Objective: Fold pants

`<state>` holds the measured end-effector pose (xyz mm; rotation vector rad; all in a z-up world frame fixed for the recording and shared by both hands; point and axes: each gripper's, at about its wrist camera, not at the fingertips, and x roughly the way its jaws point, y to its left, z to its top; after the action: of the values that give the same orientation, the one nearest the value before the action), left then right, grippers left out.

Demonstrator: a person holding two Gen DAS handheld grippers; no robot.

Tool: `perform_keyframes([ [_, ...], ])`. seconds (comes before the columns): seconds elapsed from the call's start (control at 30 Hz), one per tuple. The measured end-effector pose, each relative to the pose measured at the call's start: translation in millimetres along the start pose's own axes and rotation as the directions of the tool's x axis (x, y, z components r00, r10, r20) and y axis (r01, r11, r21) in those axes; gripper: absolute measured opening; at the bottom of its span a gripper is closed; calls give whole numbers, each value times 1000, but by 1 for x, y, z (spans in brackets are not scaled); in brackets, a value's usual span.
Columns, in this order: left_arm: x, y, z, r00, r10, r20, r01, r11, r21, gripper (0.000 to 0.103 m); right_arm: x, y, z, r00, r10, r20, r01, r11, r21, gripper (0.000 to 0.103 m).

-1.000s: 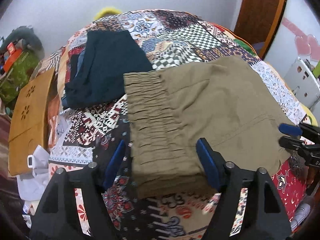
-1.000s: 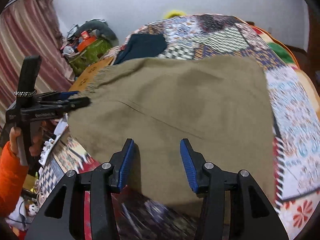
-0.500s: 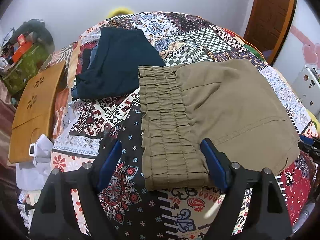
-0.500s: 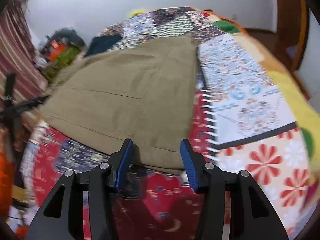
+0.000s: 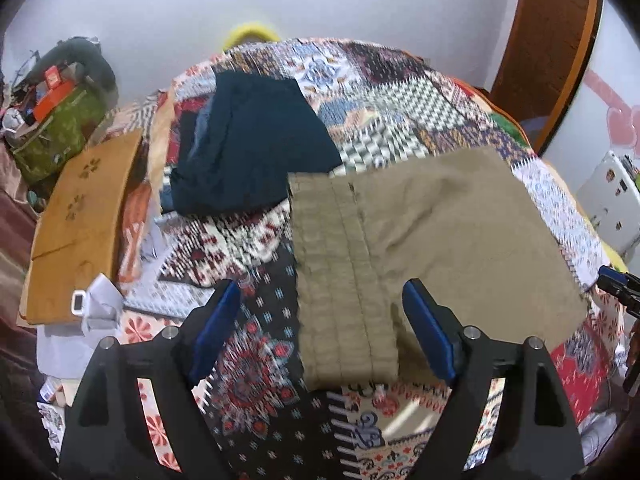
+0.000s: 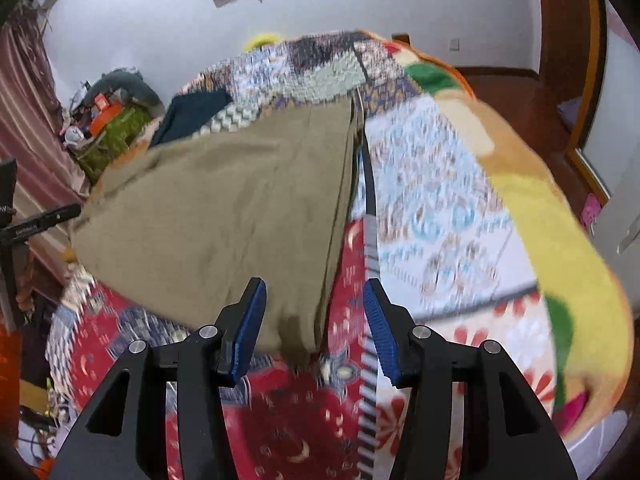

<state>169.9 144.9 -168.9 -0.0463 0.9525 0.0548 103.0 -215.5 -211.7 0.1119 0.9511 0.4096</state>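
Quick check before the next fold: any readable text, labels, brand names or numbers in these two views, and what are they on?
Nothing can be read for certain.
Left gripper, seen at the edge of the right wrist view: small pale lettering on its black body, too small and blurred to read.
Orange box on the green bag: any print is too blurred to read.
Khaki pants, dark folded garment, patterned bedspread: no lettering shows.

Olive-khaki pants (image 5: 460, 232), navy garment (image 5: 256, 148), multicoloured patchwork bedspread (image 5: 384, 96)

Even indoor light, soft shadows; motion blur, strong fisheye bending, dark corners
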Motion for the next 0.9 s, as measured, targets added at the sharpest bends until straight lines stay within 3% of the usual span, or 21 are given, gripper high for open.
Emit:
perform_keyframes([
  [0.23, 3, 15, 45, 999, 24, 48, -23, 999, -40, 89, 2, 5, 50, 995, 17, 96, -13, 999, -40, 49],
  [0.47, 39, 26, 79, 1000, -5, 6, 5, 997, -76, 90, 28, 4, 101, 990, 13, 137, 0, 995, -97, 54],
  [0.67, 83, 27, 89, 996, -44, -72, 36, 994, -108, 90, 75, -2, 137, 995, 23, 98, -11, 993, -121, 56],
  [0.9, 123, 28, 79, 986, -74, -151, 54, 990, -133, 90, 142, -21, 173, 1000, 10, 6, -9, 994, -107, 56],
])
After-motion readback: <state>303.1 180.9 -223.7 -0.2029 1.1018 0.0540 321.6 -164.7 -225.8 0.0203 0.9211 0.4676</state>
